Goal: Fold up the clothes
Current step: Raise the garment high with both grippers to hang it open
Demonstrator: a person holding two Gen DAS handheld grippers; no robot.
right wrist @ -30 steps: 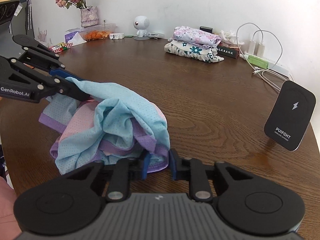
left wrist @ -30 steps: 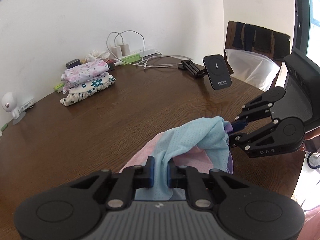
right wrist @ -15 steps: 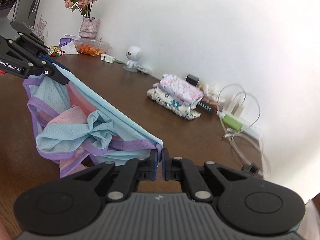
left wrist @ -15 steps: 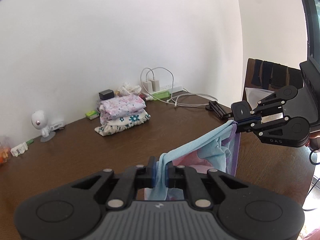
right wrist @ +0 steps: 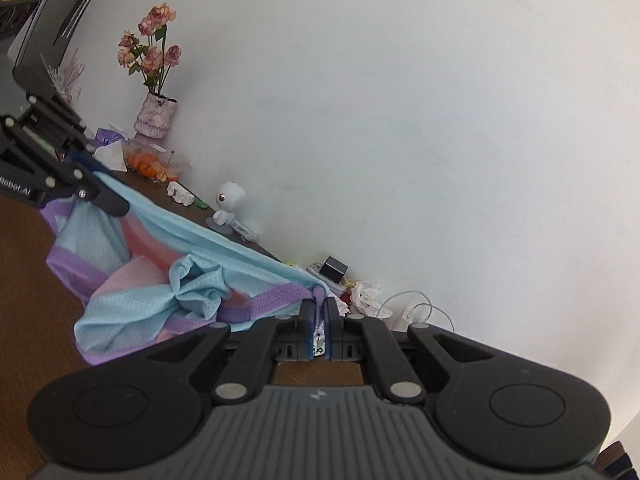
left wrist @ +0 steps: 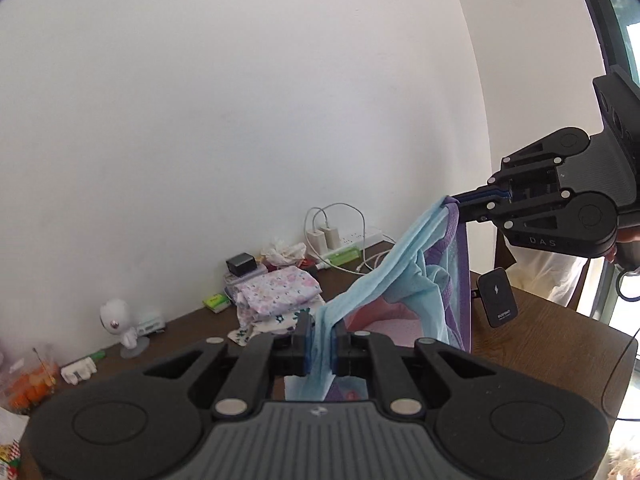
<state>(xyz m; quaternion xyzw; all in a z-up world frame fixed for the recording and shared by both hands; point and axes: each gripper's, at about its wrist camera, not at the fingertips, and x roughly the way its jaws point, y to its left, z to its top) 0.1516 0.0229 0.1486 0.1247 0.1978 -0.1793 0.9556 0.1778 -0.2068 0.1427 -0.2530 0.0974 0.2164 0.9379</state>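
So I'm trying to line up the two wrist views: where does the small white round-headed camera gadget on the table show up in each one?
Left wrist view: the white camera gadget stands at lower left, on the table by the wall, left of the folded floral clothes.
Right wrist view: it is left of centre, just beyond the stretched blue garment.
Shared landmark: the white charger cables by the wall.
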